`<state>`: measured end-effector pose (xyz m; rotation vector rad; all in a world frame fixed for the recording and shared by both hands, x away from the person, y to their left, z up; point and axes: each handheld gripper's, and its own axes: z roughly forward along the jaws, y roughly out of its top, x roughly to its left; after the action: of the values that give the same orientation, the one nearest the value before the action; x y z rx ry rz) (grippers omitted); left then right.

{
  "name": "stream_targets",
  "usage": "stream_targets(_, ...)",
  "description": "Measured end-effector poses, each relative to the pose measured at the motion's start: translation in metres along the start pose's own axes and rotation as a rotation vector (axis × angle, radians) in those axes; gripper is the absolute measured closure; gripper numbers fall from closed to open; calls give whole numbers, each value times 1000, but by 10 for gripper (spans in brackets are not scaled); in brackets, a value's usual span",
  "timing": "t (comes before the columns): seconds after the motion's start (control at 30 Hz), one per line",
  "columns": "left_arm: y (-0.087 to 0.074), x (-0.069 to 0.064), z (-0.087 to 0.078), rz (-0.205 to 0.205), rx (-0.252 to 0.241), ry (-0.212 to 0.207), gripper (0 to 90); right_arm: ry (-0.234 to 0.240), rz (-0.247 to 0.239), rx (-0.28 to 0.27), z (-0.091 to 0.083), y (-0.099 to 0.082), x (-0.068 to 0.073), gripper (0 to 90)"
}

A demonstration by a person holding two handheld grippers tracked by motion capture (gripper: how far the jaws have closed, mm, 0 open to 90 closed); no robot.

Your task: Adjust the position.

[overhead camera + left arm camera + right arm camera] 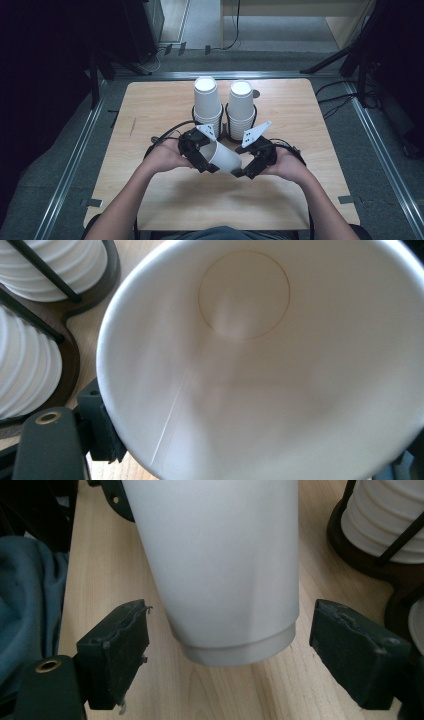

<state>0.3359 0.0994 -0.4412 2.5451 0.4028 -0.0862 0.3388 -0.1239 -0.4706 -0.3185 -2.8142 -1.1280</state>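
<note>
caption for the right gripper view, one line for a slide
Right gripper open, its jaws on either side of the base of a white paper cup without touching it, above the wooden table.

A light wooden desk [165, 105] with rounded corners stands on a grey floor [280, 30]. Toward its far edge sit two stacks of white paper cups, the left stack [206, 100] and the right stack [241, 105], side by side and upside down, each ringed by a dark wire holder [226, 117] on a dark base. A small dark round spot [256, 93] lies just beside the right stack; what it is cannot be told. Black cables [335, 95] trail across the floor at the right.
</note>
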Motion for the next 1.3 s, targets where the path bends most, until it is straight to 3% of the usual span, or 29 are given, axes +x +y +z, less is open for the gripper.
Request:
stream_targets(0.37,9,-4,13,-1,36,-18,130,8,-40,34,18,6,4,198)
stream_targets(0.7,8,-5,15,-3,47,-38,104,16,-69,61,20,9,7,220)
stream_targets(0.77,7,-8,13,26,15,23,73,7,-74,49,19,10,7,217)
stream_targets(0.83,8,-8,13,8,19,13,0,2,-71,38,17,10,6,216)
stream_targets(0.9,7,-8,12,7,3,25,0,-6,-65,17,13,9,5,216)
stream_targets(0.93,6,-6,10,-3,-33,17,0,-7,-64,-6,9,9,4,215)
stream_targets(1.07,4,-5,5,-13,-88,10,0,-11,-56,-27,2,7,3,214)
stream_targets(1.3,-3,-3,-2,-34,-152,14,0,-19,-43,-69,-8,6,1,214)
